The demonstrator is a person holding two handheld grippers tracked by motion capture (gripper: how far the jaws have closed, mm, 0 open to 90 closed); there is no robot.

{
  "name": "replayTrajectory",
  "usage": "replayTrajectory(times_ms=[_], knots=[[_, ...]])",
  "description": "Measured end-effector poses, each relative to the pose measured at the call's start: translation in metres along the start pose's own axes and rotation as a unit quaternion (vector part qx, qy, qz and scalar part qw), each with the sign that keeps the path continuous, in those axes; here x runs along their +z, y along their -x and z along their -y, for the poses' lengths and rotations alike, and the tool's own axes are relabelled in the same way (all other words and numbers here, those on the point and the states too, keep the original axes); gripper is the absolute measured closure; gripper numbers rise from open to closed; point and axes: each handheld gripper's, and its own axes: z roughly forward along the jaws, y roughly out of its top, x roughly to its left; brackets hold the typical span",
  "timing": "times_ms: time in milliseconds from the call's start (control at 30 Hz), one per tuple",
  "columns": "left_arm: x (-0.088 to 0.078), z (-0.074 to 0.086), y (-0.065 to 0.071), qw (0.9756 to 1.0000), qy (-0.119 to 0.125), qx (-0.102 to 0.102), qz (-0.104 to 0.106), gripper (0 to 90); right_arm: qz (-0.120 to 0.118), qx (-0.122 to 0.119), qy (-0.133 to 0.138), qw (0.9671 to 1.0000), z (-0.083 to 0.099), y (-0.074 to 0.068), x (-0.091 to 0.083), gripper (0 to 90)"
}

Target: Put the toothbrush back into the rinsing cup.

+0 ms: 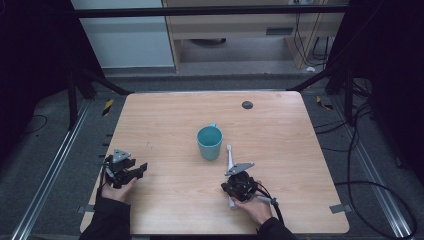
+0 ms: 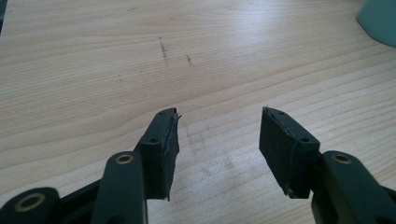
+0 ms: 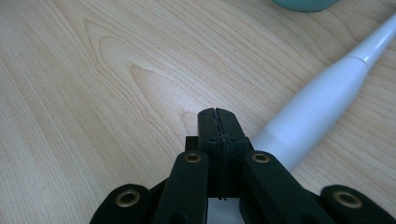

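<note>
A: On the desk point(image 1: 165, 120), near the middle, stands a teal cup point(image 1: 209, 142), upright, mouth up. Just beside it on the right lies a white toothbrush point(image 1: 230, 159), with its thin end toward the cup.

B: And the two hands?

A: From the high view, the left hand-held gripper point(image 1: 141, 169) is at the left front of the desk, well apart from the cup. The right hand-held gripper point(image 1: 226, 188) is at the front, right over the thick end of the toothbrush.

B: What do the gripper views add?

A: The left gripper view shows what the high view cannot: the left hand-held gripper point(image 2: 219, 135) is released, jaws wide, with bare wood between them and a few small dark marks point(image 2: 163, 48) farther on. A corner of the cup point(image 2: 380, 21) is at the top right. The right gripper view shows the right hand-held gripper point(image 3: 218, 122) clenched, pads pressed together on nothing. The toothbrush point(image 3: 322, 102) lies just beside the jaws, on the right, and I cannot tell if it touches them.

B: Other things around?

A: A dark round spot point(image 1: 247, 105) sits near the far edge of the desk. Beyond it are cables point(image 1: 370, 145) on the floor and a pale cabinet point(image 1: 235, 30). Between the grippers and the cup, nothing stands in the way.
</note>
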Motion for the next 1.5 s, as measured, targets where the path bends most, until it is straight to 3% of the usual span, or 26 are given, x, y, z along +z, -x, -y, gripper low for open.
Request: replayTrajectory(times_ms=[1033,1500], knots=[[0.000,0.000,0.000,1.0000,0.002,-0.001,0.001,46.5,0.012,0.006,-0.008,0.9999,0.006,0.008,-0.006,90.0],[-0.001,0.000,0.000,1.0000,0.004,-0.002,0.000,46.5,0.025,0.028,-0.020,0.9991,0.013,0.017,-0.015,90.0]])
